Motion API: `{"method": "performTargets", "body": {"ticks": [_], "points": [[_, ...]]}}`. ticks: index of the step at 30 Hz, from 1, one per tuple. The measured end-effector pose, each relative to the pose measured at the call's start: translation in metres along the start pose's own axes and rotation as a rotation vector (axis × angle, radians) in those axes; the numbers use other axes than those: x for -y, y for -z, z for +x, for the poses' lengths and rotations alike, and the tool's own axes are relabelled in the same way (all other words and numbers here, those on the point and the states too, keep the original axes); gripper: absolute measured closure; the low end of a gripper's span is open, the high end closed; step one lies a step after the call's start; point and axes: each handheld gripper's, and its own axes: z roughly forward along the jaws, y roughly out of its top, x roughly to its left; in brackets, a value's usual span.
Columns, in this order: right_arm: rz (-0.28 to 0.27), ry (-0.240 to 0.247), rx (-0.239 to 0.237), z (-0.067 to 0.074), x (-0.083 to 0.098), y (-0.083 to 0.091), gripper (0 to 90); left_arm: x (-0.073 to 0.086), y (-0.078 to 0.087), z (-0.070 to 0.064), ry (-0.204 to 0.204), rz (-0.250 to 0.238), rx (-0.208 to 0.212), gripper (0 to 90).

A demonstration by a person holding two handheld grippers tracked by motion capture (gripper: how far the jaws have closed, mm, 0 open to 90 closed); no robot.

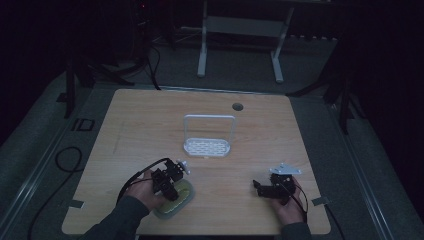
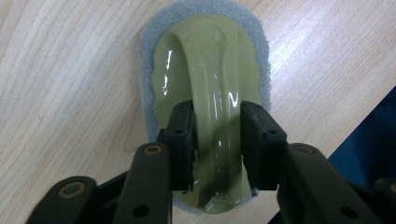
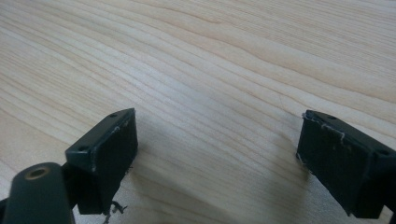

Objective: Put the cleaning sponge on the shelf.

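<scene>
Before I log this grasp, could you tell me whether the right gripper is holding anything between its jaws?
No, the right gripper has its jaws standing wide apart with only bare wooden table between them.

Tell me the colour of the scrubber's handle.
Translucent yellow-green handle over a grey pad; clearest in the left gripper view.

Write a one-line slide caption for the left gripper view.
Left hand-held gripper clamps the green handle of a grey-padded scrubber on the wooden table.
</scene>
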Motion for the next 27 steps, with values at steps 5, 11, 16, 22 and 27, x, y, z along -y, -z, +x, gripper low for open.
{"method": "performTargets", "body": {"ticks": [5, 11, 16, 22, 27], "points": [[0.0, 0.001, 0.0, 0.0, 0.0, 0.0, 11.8, -0.0013, -0.0001, 0.0006, -0.02, 0.014, -0.006, 70.6], [0.0, 0.0, 0.0, 0.0, 0.0, 0.0, 11.9, -0.0018, 0.0005, 0.0009, -0.035, 0.022, -0.008, 71.2], [0.0, 0.0, 0.0, 0.0, 0.0, 0.0, 11.9, -0.0022, 0.0009, 0.0007, -0.049, 0.025, -0.012, 71.5], [0.0, 0.0, 0.0, 0.0, 0.0, 0.0, 11.9, -0.0026, 0.0039, 0.0021, -0.06, 0.018, -0.01, 71.6], [0.0, 0.0, 0.0, 0.0, 0.0, 0.0, 11.9, -0.0025, 0.0069, 0.0055, -0.054, -0.011, 0.005, 71.7]]}}
